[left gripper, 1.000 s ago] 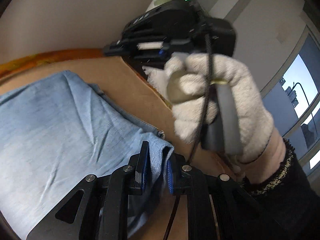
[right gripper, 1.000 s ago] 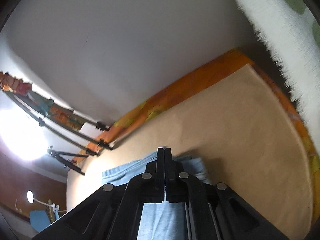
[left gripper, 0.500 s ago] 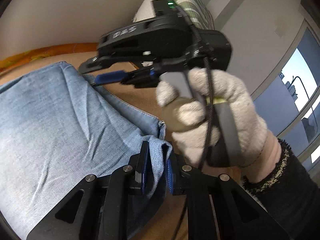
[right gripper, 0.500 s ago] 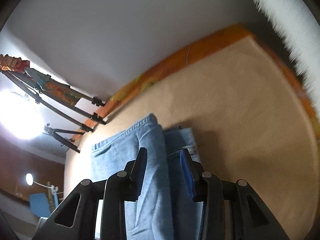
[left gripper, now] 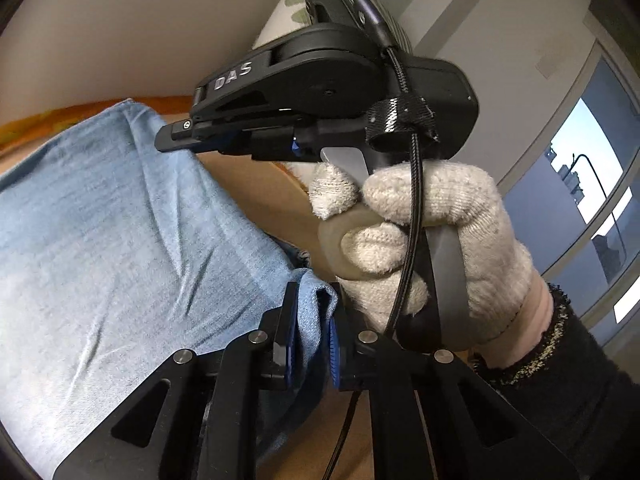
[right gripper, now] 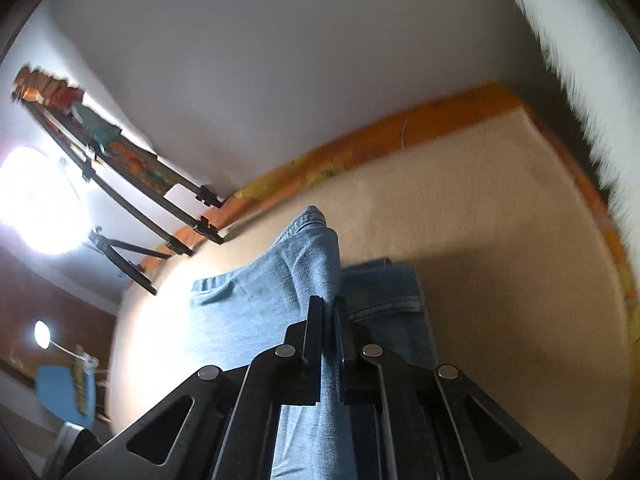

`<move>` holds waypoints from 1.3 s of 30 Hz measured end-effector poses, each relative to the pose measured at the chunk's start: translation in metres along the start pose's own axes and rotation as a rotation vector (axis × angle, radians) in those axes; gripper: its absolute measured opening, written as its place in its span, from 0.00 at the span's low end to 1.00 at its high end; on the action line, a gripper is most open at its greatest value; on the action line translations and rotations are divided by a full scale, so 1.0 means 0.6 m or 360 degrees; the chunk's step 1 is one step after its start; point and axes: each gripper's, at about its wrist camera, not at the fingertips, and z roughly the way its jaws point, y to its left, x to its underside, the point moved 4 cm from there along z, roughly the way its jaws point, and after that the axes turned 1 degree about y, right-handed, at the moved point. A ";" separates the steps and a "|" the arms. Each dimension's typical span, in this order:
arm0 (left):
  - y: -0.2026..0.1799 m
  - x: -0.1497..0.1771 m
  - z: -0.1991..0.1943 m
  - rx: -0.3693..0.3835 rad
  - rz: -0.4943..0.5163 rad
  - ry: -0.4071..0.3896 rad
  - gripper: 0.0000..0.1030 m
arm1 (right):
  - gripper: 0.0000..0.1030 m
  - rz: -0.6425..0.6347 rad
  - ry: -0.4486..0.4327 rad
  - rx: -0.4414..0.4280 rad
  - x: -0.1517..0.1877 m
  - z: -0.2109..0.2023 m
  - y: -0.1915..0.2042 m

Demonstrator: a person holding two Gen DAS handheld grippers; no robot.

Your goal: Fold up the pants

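In the left wrist view, the left gripper point(left gripper: 310, 332) has its fingers closed narrowly on a bunched corner of the pants point(left gripper: 120, 248), light blue denim spreading away to the left of the fingers over a tan surface point(left gripper: 260, 184). The right gripper point(left gripper: 176, 142), held by a gloved hand point(left gripper: 424, 240), sits ahead of and above the fingertips. The bite looks shallow, so the corner could slip out if one hand pulls ahead of the other.

In the right wrist view, the right gripper point(right gripper: 326, 320) pinches a raised ridge of the pants point(right gripper: 304, 264) between nearly closed fingers; more denim lies flat to either side of them. A lopsided lift could drag the lower layer and skew the fold.
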 end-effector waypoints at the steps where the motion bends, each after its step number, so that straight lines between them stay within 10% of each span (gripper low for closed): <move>1: 0.001 0.003 0.017 -0.0015 0.0018 0.0018 0.09 | 0.02 -0.0021 0.0000 0.0041 0.001 0.000 -0.002; 9: -0.004 0.013 0.050 -0.0083 0.0023 0.0067 0.14 | 0.12 0.0050 0.0080 0.0152 0.022 0.038 -0.053; 16: -0.059 0.023 0.089 -0.0112 0.0095 0.0087 0.59 | 0.29 0.0224 -0.0084 0.0114 0.028 -0.059 -0.094; 24: -0.112 0.040 0.103 -0.0153 0.0048 0.0128 0.60 | 0.34 0.0290 -0.0194 0.0147 0.085 -0.156 -0.102; 39: -0.086 0.083 -0.093 -0.0346 -0.0060 -0.0002 0.60 | 0.52 0.0162 -0.0326 0.0213 0.154 -0.261 0.013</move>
